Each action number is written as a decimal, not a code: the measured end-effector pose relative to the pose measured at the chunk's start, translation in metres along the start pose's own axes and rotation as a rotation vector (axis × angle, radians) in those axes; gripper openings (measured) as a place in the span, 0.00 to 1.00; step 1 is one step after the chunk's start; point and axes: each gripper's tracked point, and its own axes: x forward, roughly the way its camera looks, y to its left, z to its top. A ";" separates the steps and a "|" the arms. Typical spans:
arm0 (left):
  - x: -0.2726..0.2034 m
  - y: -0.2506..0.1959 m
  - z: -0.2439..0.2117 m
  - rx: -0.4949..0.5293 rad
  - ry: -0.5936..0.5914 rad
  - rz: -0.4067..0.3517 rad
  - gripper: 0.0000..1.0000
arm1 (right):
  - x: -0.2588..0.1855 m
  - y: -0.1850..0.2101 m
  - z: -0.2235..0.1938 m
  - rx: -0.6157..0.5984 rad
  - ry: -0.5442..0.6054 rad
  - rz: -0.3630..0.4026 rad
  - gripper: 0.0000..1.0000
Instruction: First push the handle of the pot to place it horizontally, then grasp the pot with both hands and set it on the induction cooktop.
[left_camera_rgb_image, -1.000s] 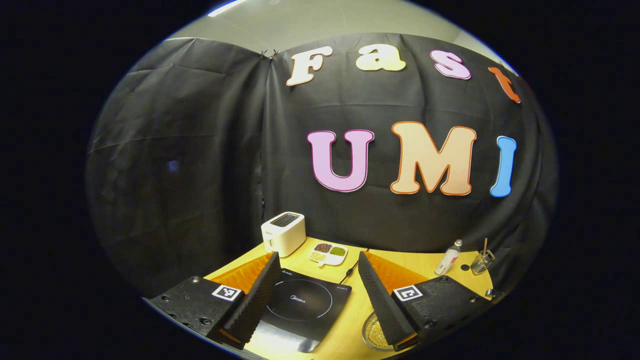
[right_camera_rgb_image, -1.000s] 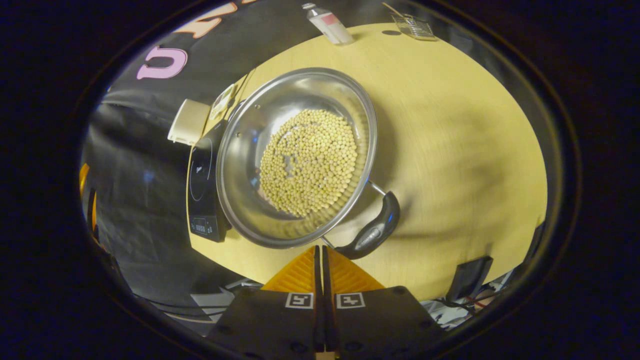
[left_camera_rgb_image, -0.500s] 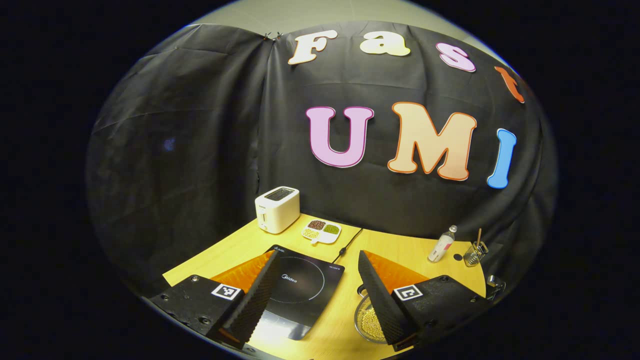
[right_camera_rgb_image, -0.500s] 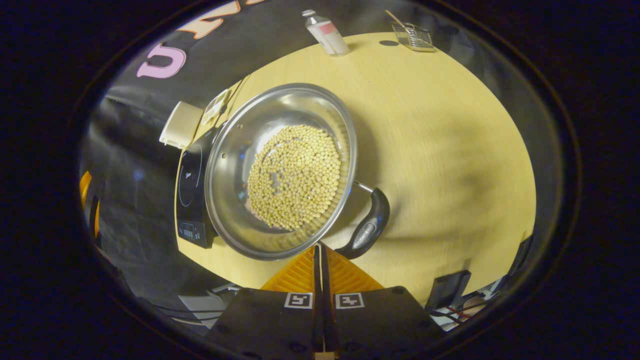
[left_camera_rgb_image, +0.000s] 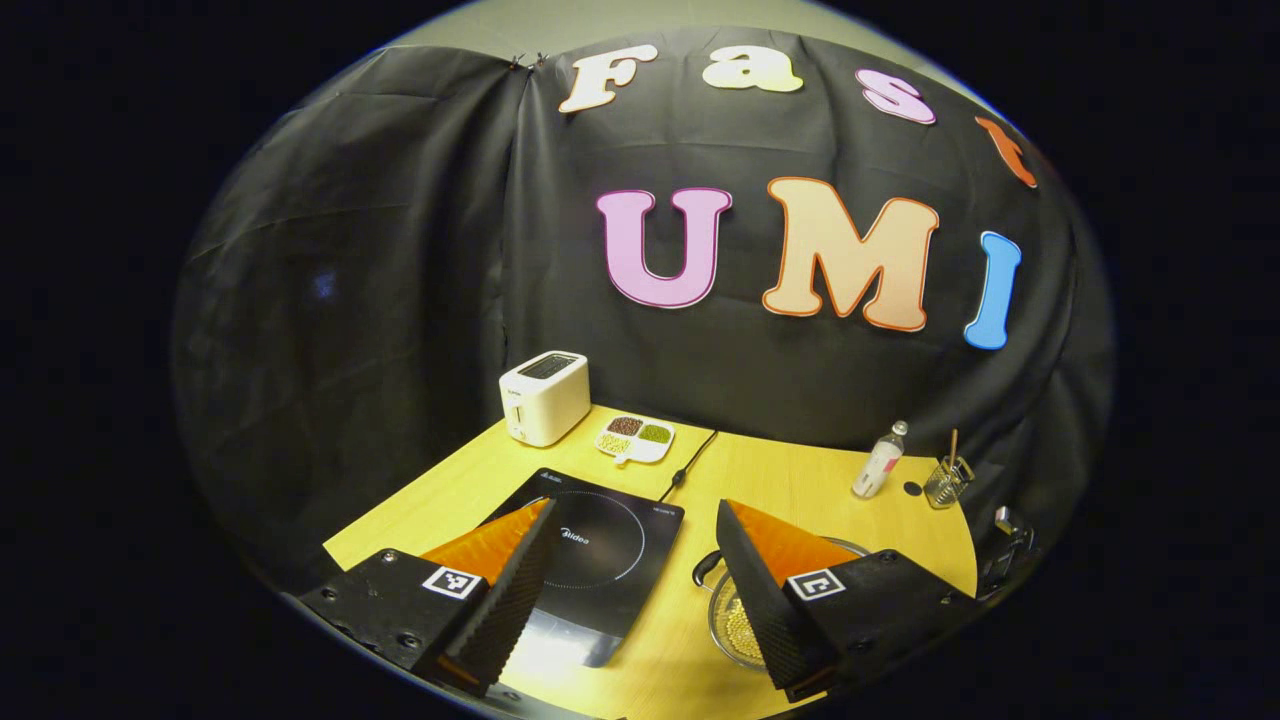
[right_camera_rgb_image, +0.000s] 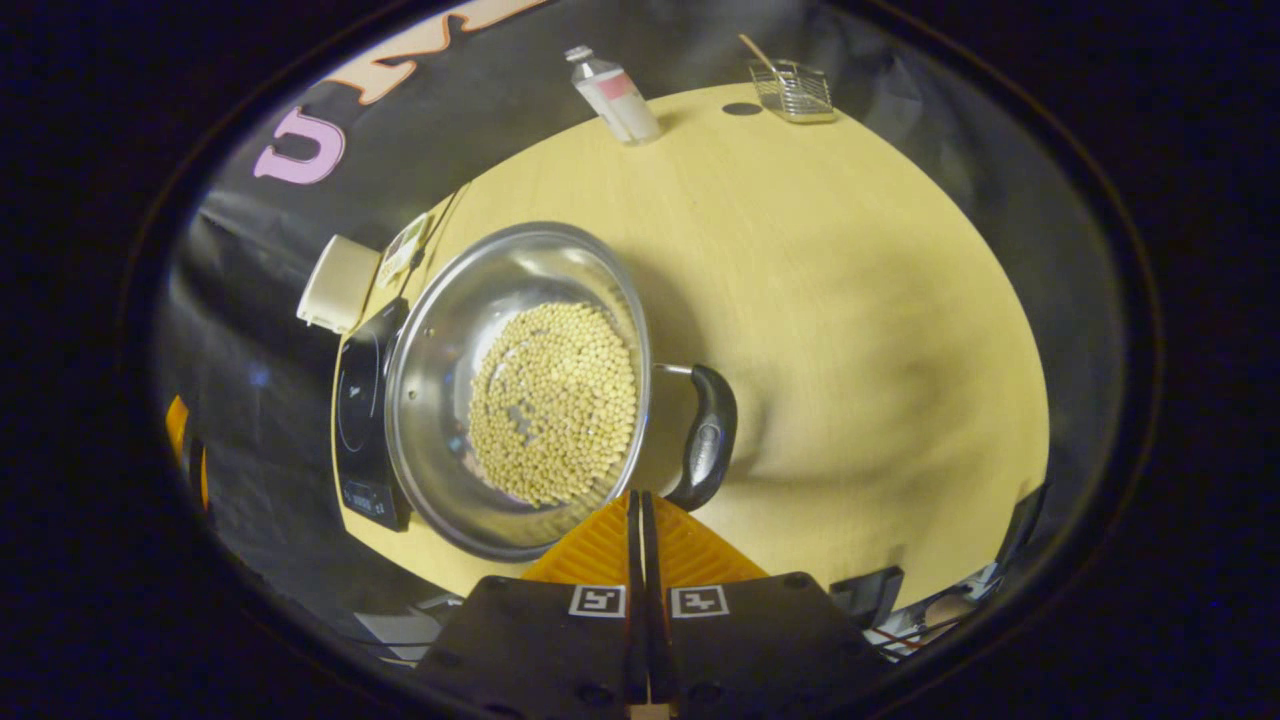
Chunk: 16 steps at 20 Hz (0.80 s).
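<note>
pot (right_camera_rgb_image: 520, 385) just beyond right gripper (right_camera_rgb_image: 637, 510)

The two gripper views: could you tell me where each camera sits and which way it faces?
Left gripper view: low over the table's near edge, facing the back wall; its open hand-held gripper frames the cooktop.
Right gripper view: above, looking down on the pot; its shut hand-held gripper shows.
Shared: pot, cooktop, toaster, bottle.

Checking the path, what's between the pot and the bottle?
Bare table between pot and bottle, seen in the right gripper view.
</note>
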 end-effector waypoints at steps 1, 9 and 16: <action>0.001 0.000 -0.003 0.005 0.008 0.001 0.96 | -0.001 -0.002 0.003 -0.001 -0.007 -0.004 0.02; 0.008 -0.003 -0.038 0.020 0.096 -0.008 0.95 | 0.001 -0.011 0.025 0.009 -0.045 -0.014 0.00; 0.022 -0.007 -0.075 0.021 0.183 -0.013 0.96 | 0.007 -0.013 0.045 0.009 -0.056 -0.016 0.02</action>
